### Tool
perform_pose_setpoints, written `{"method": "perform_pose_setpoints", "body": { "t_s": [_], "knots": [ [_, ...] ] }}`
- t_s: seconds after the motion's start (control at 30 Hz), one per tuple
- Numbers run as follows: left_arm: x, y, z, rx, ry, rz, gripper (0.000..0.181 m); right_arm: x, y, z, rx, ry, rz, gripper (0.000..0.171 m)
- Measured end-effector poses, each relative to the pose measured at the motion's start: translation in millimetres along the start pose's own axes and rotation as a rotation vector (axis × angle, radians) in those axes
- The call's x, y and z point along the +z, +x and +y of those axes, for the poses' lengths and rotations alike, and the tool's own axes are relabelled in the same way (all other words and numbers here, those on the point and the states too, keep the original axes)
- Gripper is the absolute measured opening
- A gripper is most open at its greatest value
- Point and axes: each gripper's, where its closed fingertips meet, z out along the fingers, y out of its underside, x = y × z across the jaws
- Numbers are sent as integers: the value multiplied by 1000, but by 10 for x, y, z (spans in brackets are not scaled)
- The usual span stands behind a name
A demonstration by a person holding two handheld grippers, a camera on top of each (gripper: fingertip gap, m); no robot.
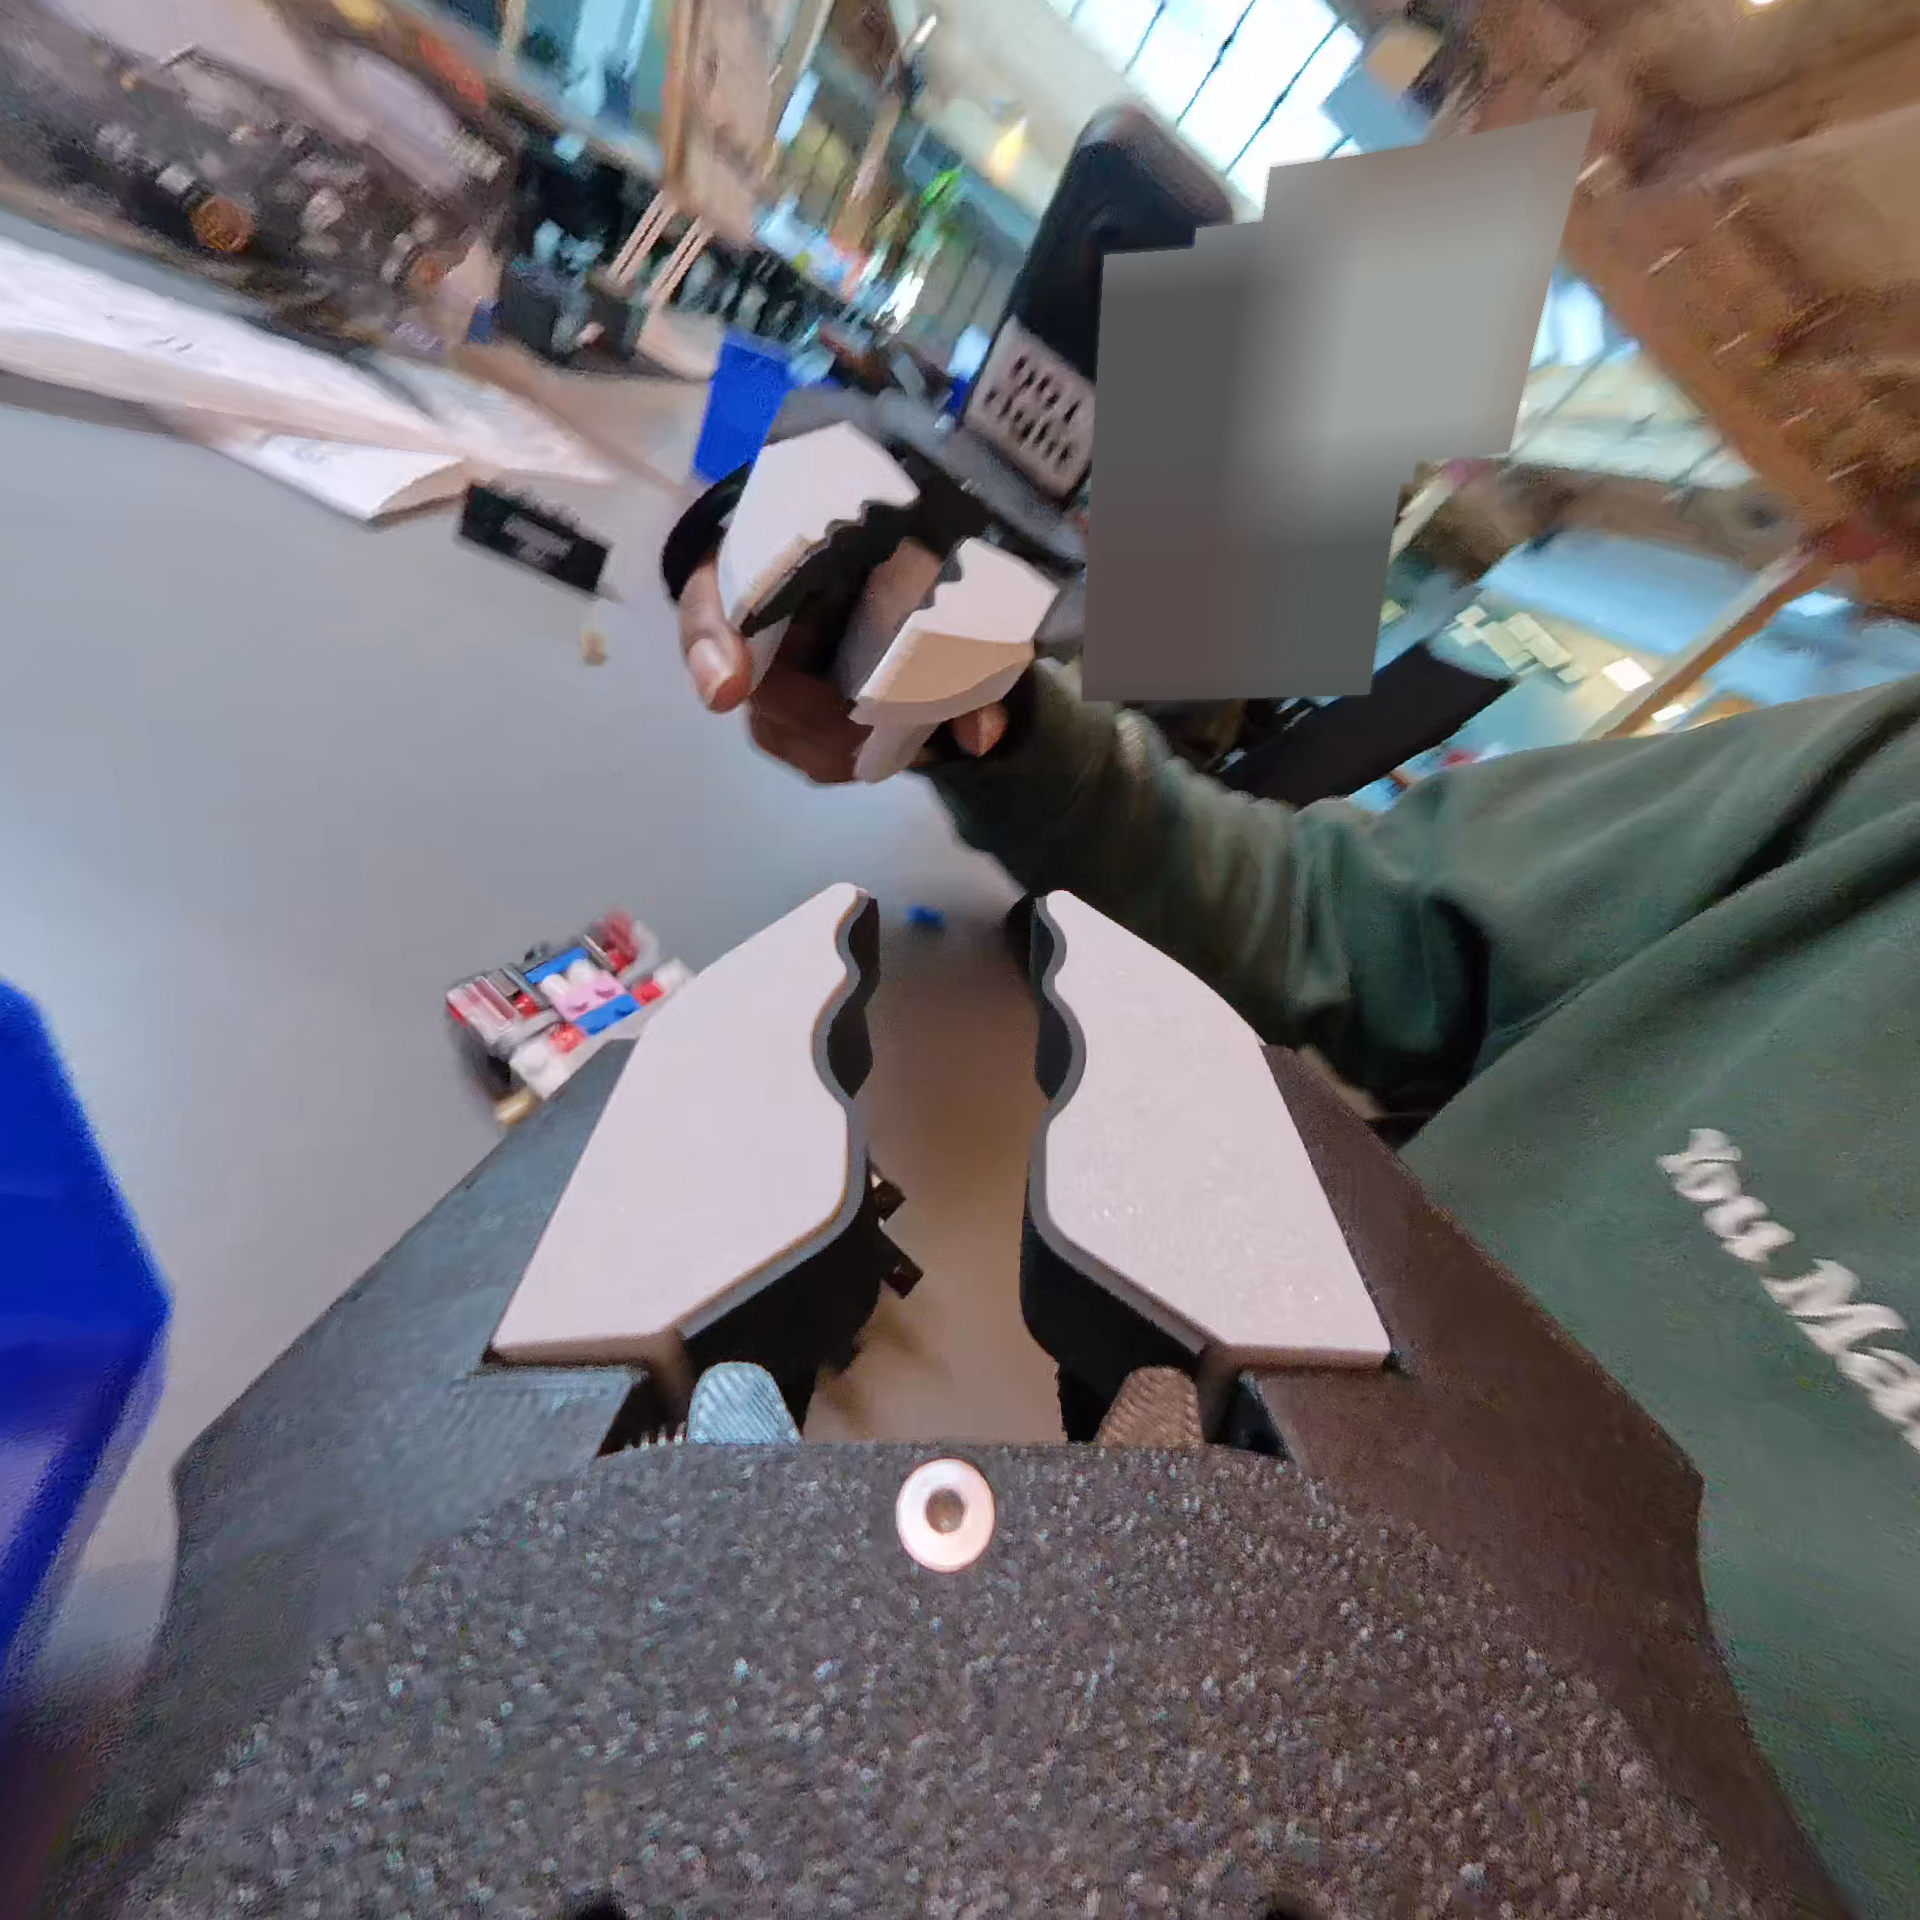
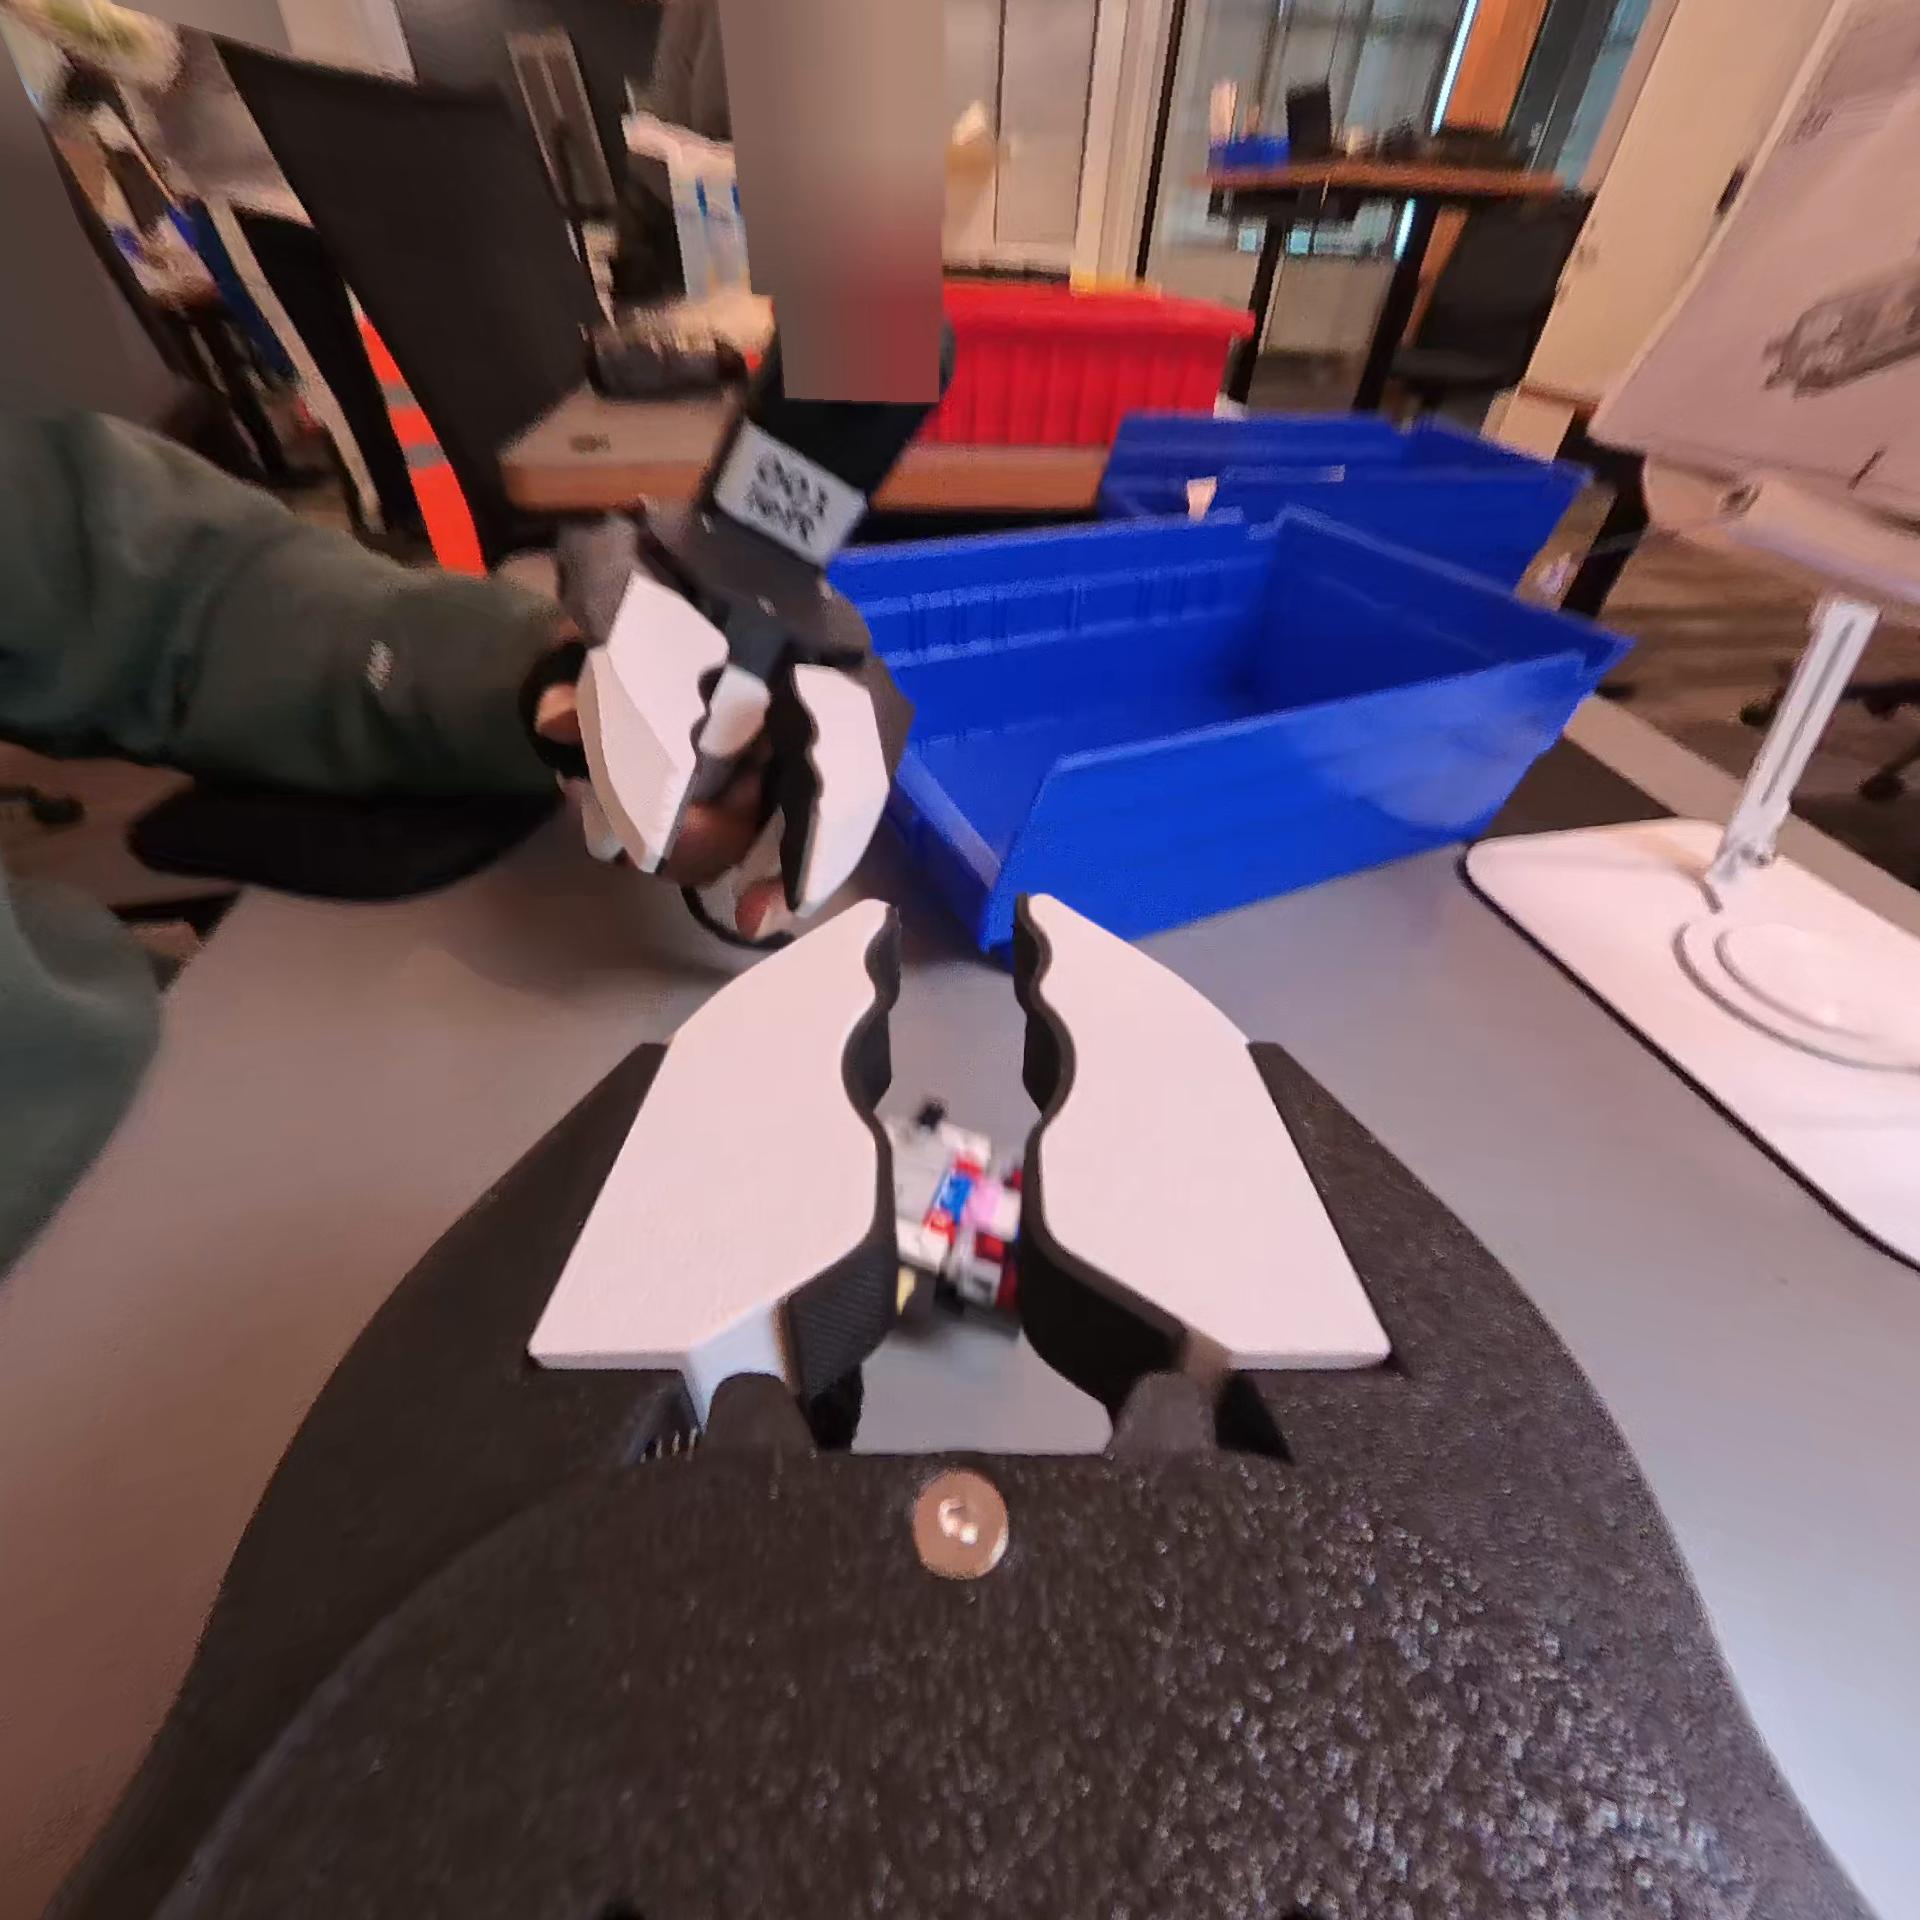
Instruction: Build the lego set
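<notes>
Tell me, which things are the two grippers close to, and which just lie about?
Near the grippers:
- left gripper: open, empty
- right gripper: open, empty, with the bricks on the table showing between its fingers

Lying about:
- blue bin
- white stand
- papers
- small blue brick

Brick cluster (image 2: 956, 1226) half hidden between the right gripper (image 2: 954, 914) jaws, blue bin (image 1: 62, 1299) cut off at frame edge, background room blurred
</notes>
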Motion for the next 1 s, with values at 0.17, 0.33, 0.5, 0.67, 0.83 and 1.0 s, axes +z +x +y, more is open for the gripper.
{"method": "perform_pose_setpoints", "body": {
  "t_s": [0.17, 0.33, 0.5, 0.67, 0.83, 1.0],
  "knots": [
    [-28, -250, 138, 0, -82, -132, 21, 74, 36, 269, -11, -140, 18, 20],
    [-134, -540, 223, 38, -156, -302, 19, 98, 101, 592, 7, -350, 60, 37],
    [-256, -728, 427, 67, -320, -408, 17, 223, 23, 902, 67, -559, 62, 65],
    [-301, -788, 569, 73, -412, -429, 16, 360, 60, 1123, 168, -657, 107, 70],
    [-277, -781, 620, 105, -438, -417, 16, 397, 18, 1165, 207, -664, 38, 58],
    [-235, -672, 654, 112, -446, -327, 21, 330, -50, 1004, 174, -478, -87, 53]
  ]
}}
